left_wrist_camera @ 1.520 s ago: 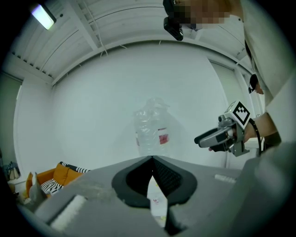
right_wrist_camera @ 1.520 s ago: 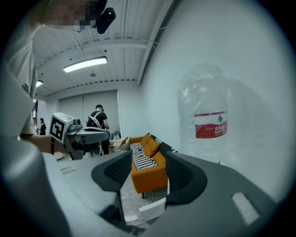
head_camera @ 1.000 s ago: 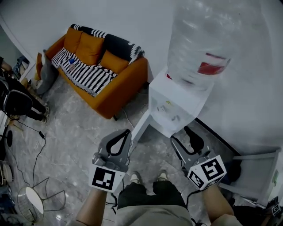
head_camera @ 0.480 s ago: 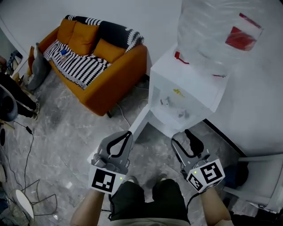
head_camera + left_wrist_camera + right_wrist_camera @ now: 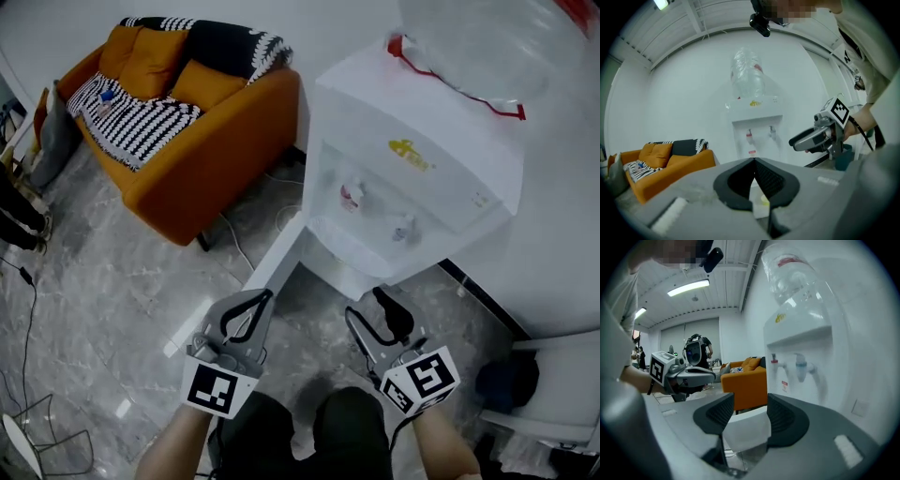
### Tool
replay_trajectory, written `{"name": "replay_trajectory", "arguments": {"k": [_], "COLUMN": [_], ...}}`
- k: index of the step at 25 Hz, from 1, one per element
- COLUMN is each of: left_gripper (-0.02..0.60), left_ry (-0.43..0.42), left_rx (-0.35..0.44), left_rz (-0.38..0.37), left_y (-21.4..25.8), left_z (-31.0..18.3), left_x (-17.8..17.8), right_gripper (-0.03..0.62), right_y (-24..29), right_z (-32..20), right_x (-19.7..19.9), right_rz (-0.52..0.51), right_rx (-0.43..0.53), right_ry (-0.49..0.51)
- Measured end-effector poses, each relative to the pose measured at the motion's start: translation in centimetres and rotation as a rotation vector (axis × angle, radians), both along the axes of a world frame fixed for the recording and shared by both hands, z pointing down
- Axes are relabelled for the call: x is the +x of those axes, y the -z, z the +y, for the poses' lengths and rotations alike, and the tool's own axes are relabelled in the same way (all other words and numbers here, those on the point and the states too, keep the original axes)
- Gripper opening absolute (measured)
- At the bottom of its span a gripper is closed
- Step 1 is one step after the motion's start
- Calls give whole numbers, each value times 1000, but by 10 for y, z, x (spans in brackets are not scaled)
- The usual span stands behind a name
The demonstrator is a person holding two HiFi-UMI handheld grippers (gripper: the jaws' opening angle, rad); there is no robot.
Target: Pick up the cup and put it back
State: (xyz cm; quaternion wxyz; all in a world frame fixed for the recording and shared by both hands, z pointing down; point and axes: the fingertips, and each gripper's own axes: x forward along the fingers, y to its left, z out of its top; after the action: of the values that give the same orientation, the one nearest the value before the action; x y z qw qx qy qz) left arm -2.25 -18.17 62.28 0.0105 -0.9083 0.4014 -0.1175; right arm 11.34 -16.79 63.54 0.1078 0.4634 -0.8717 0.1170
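The left gripper (image 5: pixel 268 295) has its fingers pressed together at the tips, with nothing between them. The right gripper (image 5: pixel 364 303) holds its fingers apart. In the right gripper view a white shape fills the gap between them. I cannot tell whether that shape is the cup or the lower body of the water dispenser (image 5: pixel 412 150). From the head view, only the floor (image 5: pixel 122 281) shows between those fingers. The 2 grippers sit side by side, pointing toward the dispenser's base, near it but apart from it. Above them the dispenser's recess holds 2 taps, a red tap (image 5: pixel 351 196) and a blue tap (image 5: pixel 403 230). A clear water bottle (image 5: pixel 487 47) stands upended on top. Off to the left, an orange sofa (image 5: pixel 216 159) stands against the wall.
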Motion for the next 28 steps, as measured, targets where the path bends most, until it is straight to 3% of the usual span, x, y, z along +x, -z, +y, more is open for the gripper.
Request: {"name": "replay_trajectory", "arguments": {"k": [8, 17, 20, 28], "left_gripper": [2, 2, 2, 2], "left_ry": [-48, -123, -99, -47], "left_rx": [49, 18, -57, -54], "left_rz": [9, 57, 46, 55], "left_y": [-100, -188, -216, -253], "left_z": [-19, -24, -28, -44], "left_x": [9, 37, 42, 33], "right_gripper": [225, 222, 222, 231], "right_y": [-106, -208, -231, -285], "right_z": [-27, -49, -54, -72], "right_x": [-14, -5, 1, 15], "right_rz": [27, 30, 37, 70], "right_rx": [39, 42, 45, 13], "right_ry": [52, 51, 41, -9]}}
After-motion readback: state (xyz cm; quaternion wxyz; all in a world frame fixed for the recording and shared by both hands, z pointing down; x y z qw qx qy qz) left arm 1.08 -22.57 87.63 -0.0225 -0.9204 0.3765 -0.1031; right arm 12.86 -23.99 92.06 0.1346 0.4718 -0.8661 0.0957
